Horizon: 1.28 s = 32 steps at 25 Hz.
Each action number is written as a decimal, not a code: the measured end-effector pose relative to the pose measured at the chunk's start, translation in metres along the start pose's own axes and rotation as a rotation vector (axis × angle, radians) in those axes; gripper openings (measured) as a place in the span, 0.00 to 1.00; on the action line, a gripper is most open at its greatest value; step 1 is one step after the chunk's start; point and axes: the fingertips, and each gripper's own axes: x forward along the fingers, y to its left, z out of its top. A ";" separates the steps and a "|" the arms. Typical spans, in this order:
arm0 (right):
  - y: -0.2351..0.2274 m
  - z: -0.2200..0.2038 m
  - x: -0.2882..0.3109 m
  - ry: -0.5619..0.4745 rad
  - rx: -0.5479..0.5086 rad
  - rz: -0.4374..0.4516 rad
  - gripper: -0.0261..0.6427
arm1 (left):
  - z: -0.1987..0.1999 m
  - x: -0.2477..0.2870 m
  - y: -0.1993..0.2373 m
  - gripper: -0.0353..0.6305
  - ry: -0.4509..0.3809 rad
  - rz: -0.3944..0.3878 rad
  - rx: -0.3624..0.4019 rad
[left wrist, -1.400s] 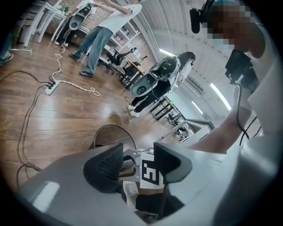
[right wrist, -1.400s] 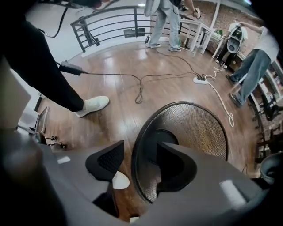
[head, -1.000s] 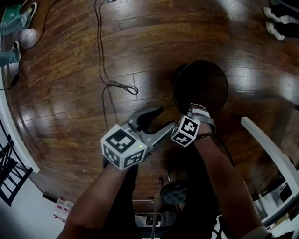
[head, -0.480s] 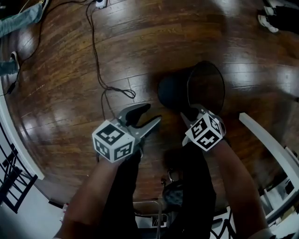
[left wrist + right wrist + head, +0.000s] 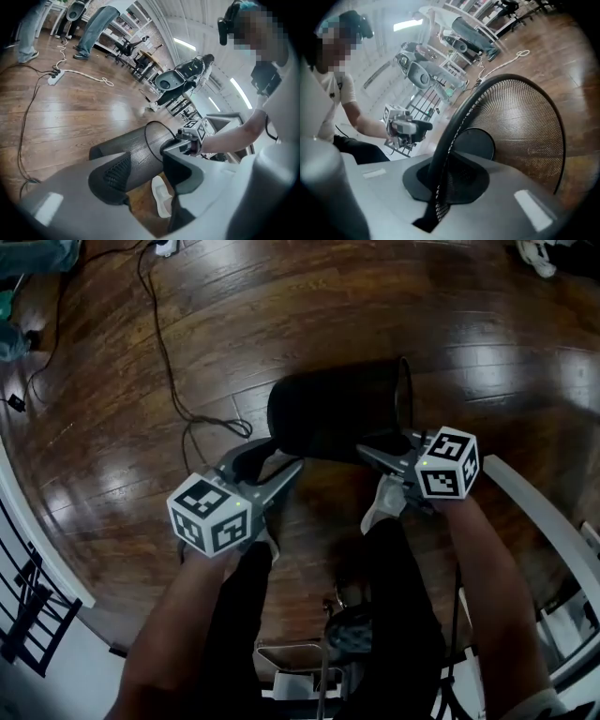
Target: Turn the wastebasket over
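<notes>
Wastebasket: black mesh wastebasket (image 5: 328,418) lies on its side above the wooden floor (image 5: 281,315), mouth to the person's right, closed end to their left; whether it touches the floor, I can't tell.
Right gripper: right gripper (image 5: 373,454) is pinched tight on the rim (image 5: 457,122) at the lower edge of the mouth.
Right gripper view only: mesh wall is caught between the pads; looks straight into the basket to its round base (image 5: 474,144).
Left gripper: left gripper (image 5: 270,460) has its jaws spread wide, nothing between them, pointing at the closed end just beside it; contact can't be made out.
Left gripper view only: a white shoe (image 5: 161,197) on the floor under the basket; a power strip (image 5: 53,78), an office chair (image 5: 171,80) and a bystander's legs (image 5: 96,26) well beyond.
Head view only: a dark cable (image 5: 164,362) trails across the floor and ends near the left gripper; a white board (image 5: 544,521) slants beside the right forearm.
In the way: the person's own legs and arms cover the floor below both grippers.
</notes>
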 end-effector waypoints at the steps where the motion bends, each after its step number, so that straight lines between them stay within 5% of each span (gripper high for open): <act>1: -0.003 0.000 -0.002 -0.025 0.024 0.026 0.05 | -0.004 0.003 0.005 0.38 0.000 0.007 -0.009; 8: -0.035 -0.006 -0.030 -0.120 0.127 0.178 0.06 | -0.024 0.021 0.052 0.38 -0.008 0.070 -0.084; 18: -0.062 -0.006 -0.047 -0.136 0.165 0.250 0.07 | -0.035 0.065 0.073 0.39 0.005 0.002 -0.126; 21: -0.064 -0.011 -0.047 -0.116 0.145 0.193 0.12 | -0.040 0.069 0.075 0.40 0.023 -0.011 -0.138; 26: -0.077 -0.020 -0.069 -0.114 0.131 -0.035 0.28 | -0.043 0.074 0.080 0.40 0.047 -0.034 -0.164; 32: -0.078 -0.027 -0.099 -0.188 0.162 -0.210 0.13 | -0.050 0.078 0.081 0.42 0.049 -0.109 -0.229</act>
